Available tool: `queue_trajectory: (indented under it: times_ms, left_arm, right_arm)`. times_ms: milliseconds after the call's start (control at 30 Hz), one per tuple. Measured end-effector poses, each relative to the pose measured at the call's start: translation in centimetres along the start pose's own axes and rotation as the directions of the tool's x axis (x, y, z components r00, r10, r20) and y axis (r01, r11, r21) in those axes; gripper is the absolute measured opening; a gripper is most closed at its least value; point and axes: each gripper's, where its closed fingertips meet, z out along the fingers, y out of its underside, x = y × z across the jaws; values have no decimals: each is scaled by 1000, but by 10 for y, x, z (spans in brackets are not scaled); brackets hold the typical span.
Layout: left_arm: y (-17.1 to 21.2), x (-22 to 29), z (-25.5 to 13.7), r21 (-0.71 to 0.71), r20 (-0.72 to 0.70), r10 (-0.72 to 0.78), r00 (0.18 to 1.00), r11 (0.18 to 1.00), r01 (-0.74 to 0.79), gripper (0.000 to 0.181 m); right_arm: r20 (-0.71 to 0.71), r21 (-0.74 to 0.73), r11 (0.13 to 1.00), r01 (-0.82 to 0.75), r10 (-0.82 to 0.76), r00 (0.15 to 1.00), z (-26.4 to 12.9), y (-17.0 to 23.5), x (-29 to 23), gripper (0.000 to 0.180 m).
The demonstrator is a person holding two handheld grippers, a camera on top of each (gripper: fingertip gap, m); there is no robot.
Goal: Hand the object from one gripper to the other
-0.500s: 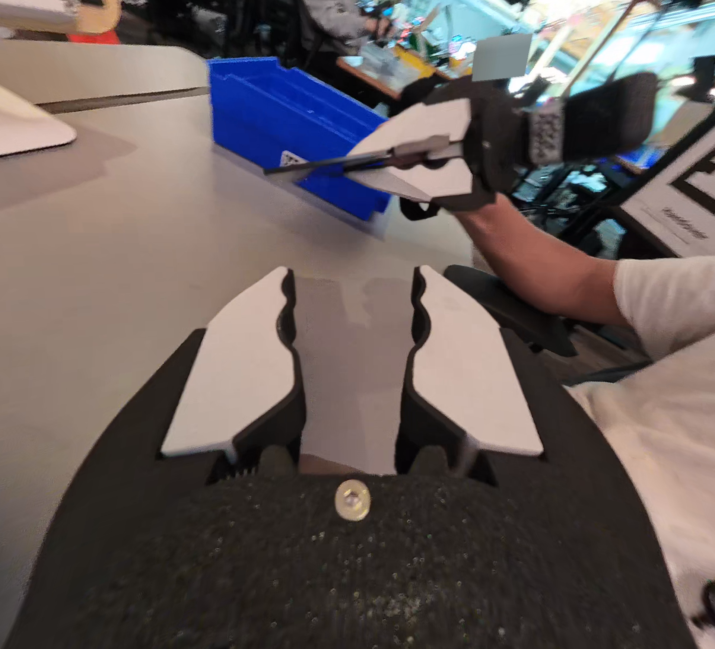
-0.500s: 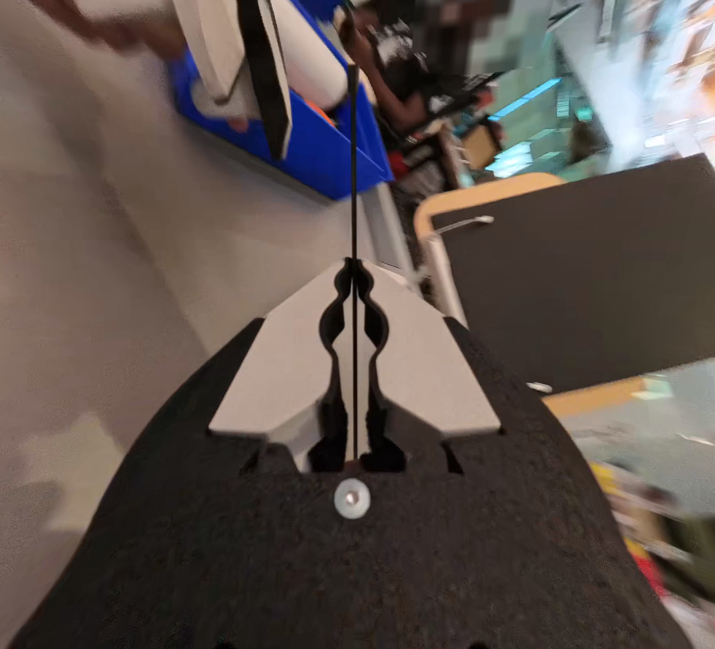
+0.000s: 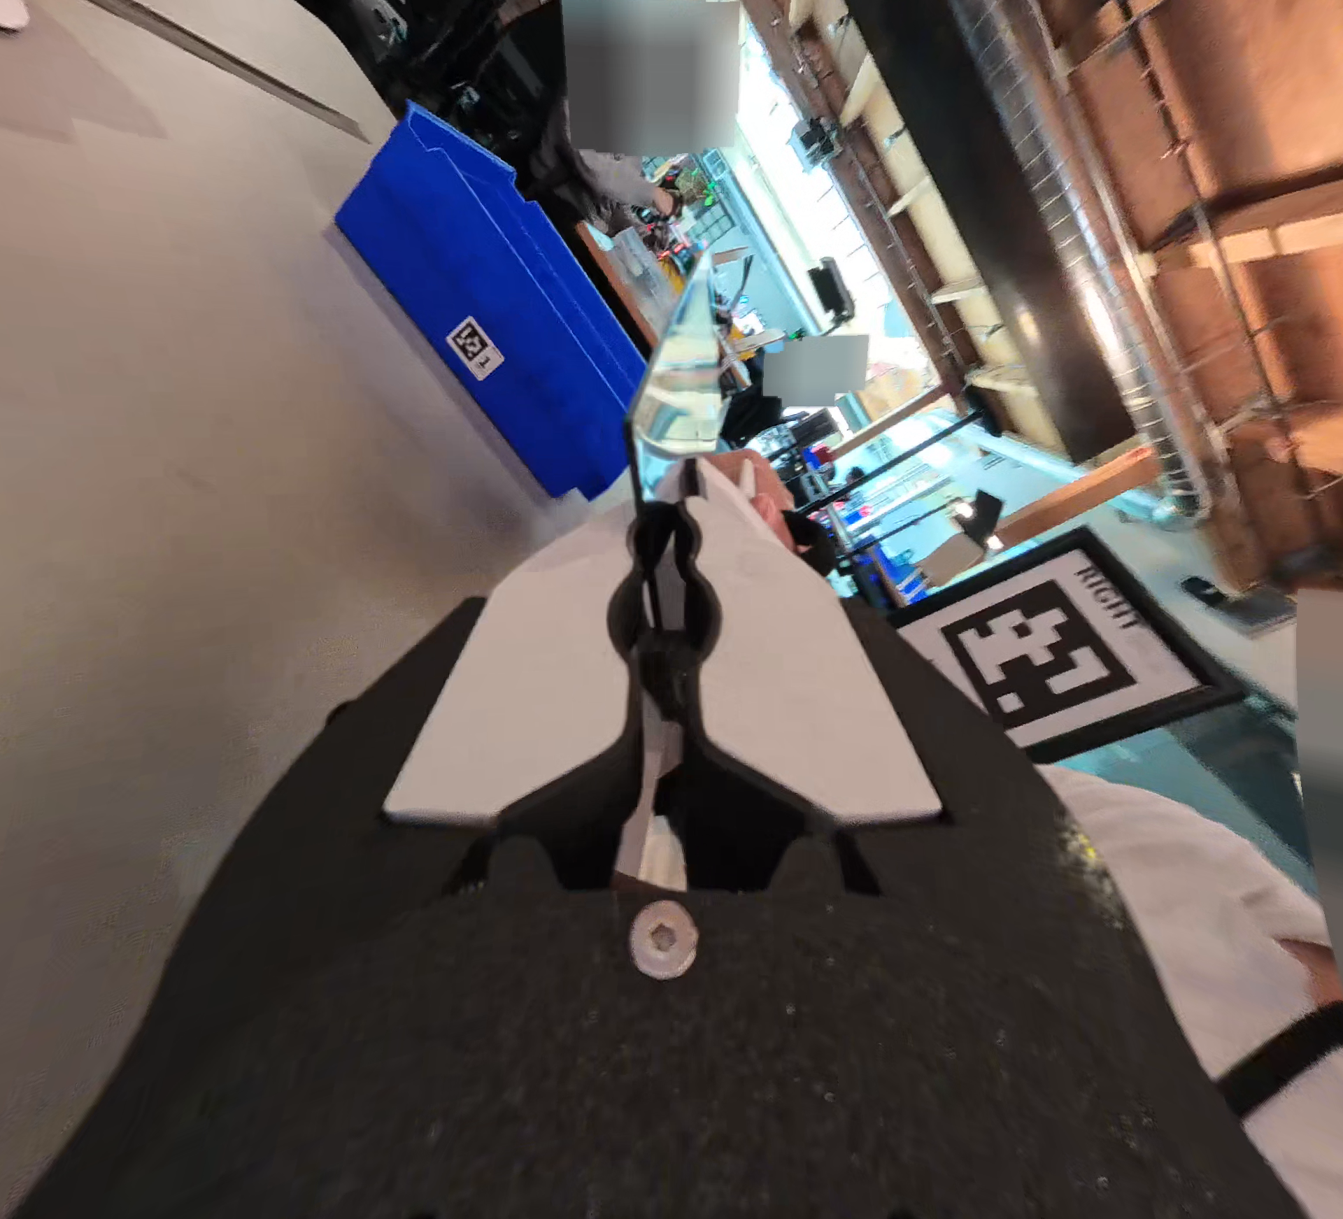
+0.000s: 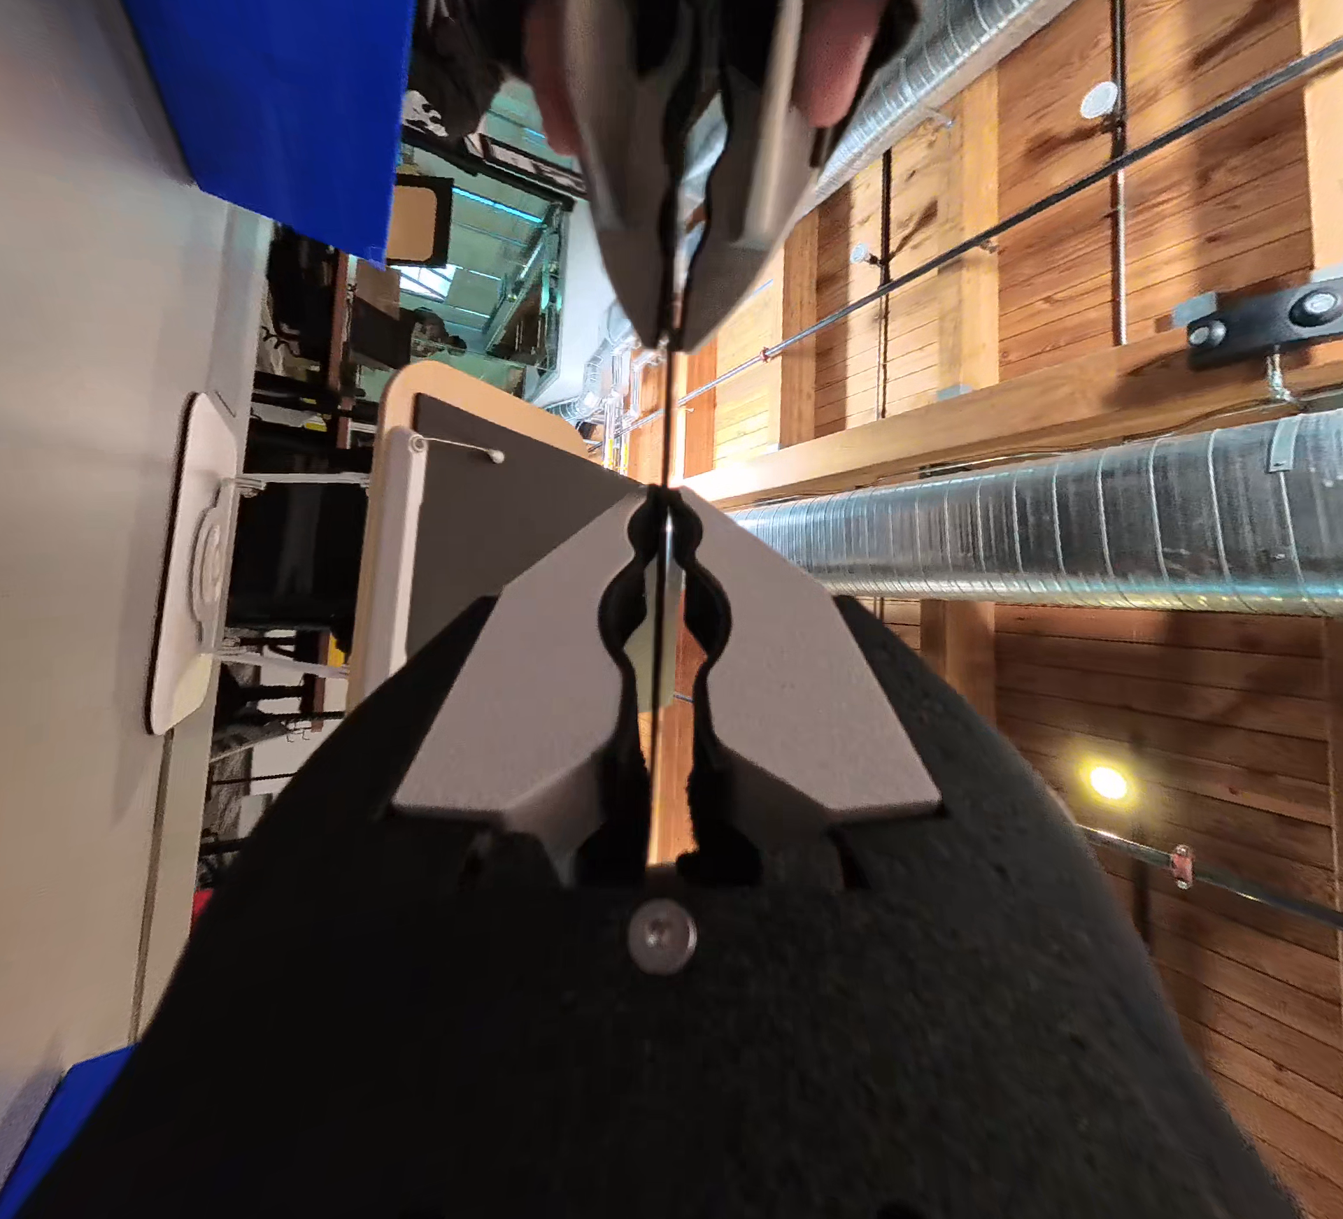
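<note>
- Counter point(image 3: 182, 457): pale grey and bare around the blue bin; it carries nothing that belongs to the task.
- Blue bin point(image 3: 494, 327): a plastic bin on the counter with a small square tag on its side. Its contents are out of sight in both views.
- Left gripper point(image 3: 665, 523): held in the air just beside the blue bin's near corner. Its fingers are pressed together and pinch the thin sheet's near edge.
- Right gripper point(image 4: 665, 494): faces the left gripper on the side away from the blue bin. Its fingers are also pressed together on the same sheet.
- Marker board point(image 3: 1039, 646): black-framed, well apart from the blue bin, partly cut off behind the left gripper.
- Thin reflective sheet point(image 3: 683, 377): off the counter and bridging the two grippers, beside the blue bin. It is gripped at both ends.
- Step in hand: judged to be the mid-point of the handover, with both grippers holding the sheet.
- Next move calls for: the giving gripper to spread its fingers and draw straight back along the sheet's plane, while the receiving grip stays firm. Twisting could bend or slip the sheet.
- Hard to make out: the sheet is seen almost edge-on, so its outline and material are uncertain. The left wrist view hides most of the right gripper. How deep each grip goes cannot be told.
</note>
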Motion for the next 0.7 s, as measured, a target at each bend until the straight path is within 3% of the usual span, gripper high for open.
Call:
queue_trajectory:
  times_ms: [133,233,333,433,500,533,600,700]
  left_arm:
    - [1,2,-1,-9,-44,4,999,1000,-4,1]
    - [-4,-1,-4,5,-9,73,997,997,-73,1]
    - [-16,-10,-17,30,65,168,984,985,-170,1]
    - [-30,-15,-34,49,130,262,956,962,-270,1]
    - [-32,-25,-45,-28,210,376,903,925,-379,2]
    - [-31,-27,-49,-67,222,426,877,904,-422,2]
    - [-27,-21,-54,-115,187,506,842,862,-493,1]
    - [-12,-3,-53,-179,74,640,765,763,-621,1]
  right_arm:
    - [-66,23,1000,11,-10,998,-1,-1,-1,2]
    - [-73,26,998,-52,54,996,0,0,-2,16]
    - [-5,16,977,-214,214,977,-1,8,-6,39]
    - [27,-34,883,-467,468,883,-2,37,-5,40]
    - [96,-98,724,-683,690,718,-1,57,-14,41]
    - [165,-133,598,-790,799,578,-1,60,-22,41]
    - [308,-226,260,-939,933,184,-6,53,-36,49]
    - [432,-354,-153,-923,848,-306,-14,39,-36,48]
